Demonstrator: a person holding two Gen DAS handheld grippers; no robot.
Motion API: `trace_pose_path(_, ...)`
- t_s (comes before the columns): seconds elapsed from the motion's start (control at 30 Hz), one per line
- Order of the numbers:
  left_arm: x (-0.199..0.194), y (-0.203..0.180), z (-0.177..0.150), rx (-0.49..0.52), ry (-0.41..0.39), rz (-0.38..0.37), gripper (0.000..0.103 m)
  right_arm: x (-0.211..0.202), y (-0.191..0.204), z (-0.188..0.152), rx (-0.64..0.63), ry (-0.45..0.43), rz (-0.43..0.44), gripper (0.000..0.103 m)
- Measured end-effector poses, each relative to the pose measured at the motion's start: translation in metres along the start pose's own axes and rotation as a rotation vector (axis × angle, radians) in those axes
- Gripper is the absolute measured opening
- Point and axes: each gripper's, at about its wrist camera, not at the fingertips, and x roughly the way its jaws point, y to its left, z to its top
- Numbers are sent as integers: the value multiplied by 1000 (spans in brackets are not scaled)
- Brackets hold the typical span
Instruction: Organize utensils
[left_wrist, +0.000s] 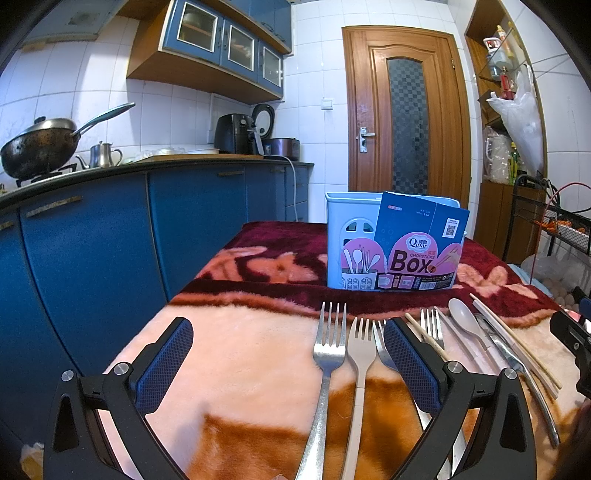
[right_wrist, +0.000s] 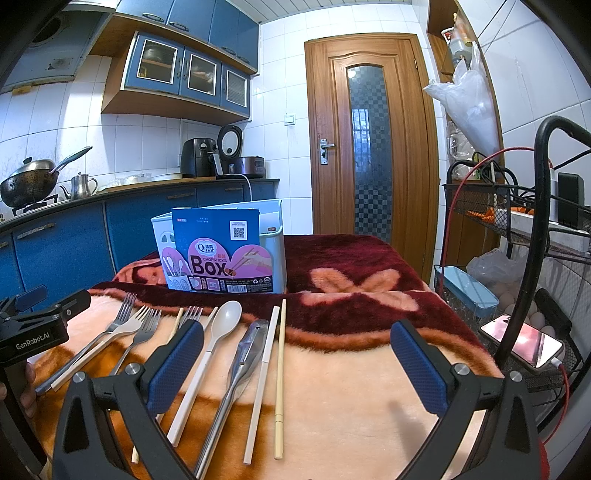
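Several utensils lie in a row on a plush blanket: a steel fork, a beige fork, a beige spoon, a steel utensil and chopsticks. A pale blue utensil holder with a "Chopsticks Box" card stands behind them; it also shows in the right wrist view. My left gripper is open and empty over the forks. My right gripper is open and empty over the chopsticks' right side.
The blanket covers the table. Blue kitchen cabinets run along the left. A wire rack with a phone stands at the right. A wooden door is behind.
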Motion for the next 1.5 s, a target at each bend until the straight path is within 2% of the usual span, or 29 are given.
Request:
trace_pose_path(0.6, 6, 2, 2, 0, 27, -3, 103, 4, -3, -1, 19, 20, 4, 103)
trace_pose_path(0.87, 16, 15, 13, -38, 142, -42, 103, 18, -9, 12, 21, 152, 32, 103)
trace_pose_path(0.97, 13, 22, 25, -5, 141, -22, 103, 18, -7, 24, -25, 190, 42, 103)
trace_pose_path(1.03, 13, 24, 35, 30, 159, -12, 103, 23, -6, 35, -55, 241, 29, 103)
trace_pose_path(1.17, 18, 28, 51, 86, 206, -18, 102, 34, -10, 50, -76, 338, 60, 102)
trace_pose_path(1.2, 20, 27, 53, 103, 226, -25, 103, 38, -12, 52, -73, 370, 70, 101)
trace_pose_path(1.27, 26, 23, 54, 142, 278, -32, 102, 45, -13, 55, -74, 429, 87, 91)
trace_pose_path(1.3, 32, 20, 53, 162, 318, -34, 103, 50, -13, 56, -81, 465, 92, 89)
trace_pose_path(1.4, 44, 15, 48, 186, 409, -59, 102, 63, -10, 54, -124, 553, 94, 76)
trace_pose_path(1.47, 51, 11, 43, 196, 466, -88, 102, 71, -8, 52, -143, 605, 105, 62)
trace_pose_path(1.5, 55, 9, 41, 205, 495, -100, 102, 75, -6, 50, -148, 633, 116, 59)
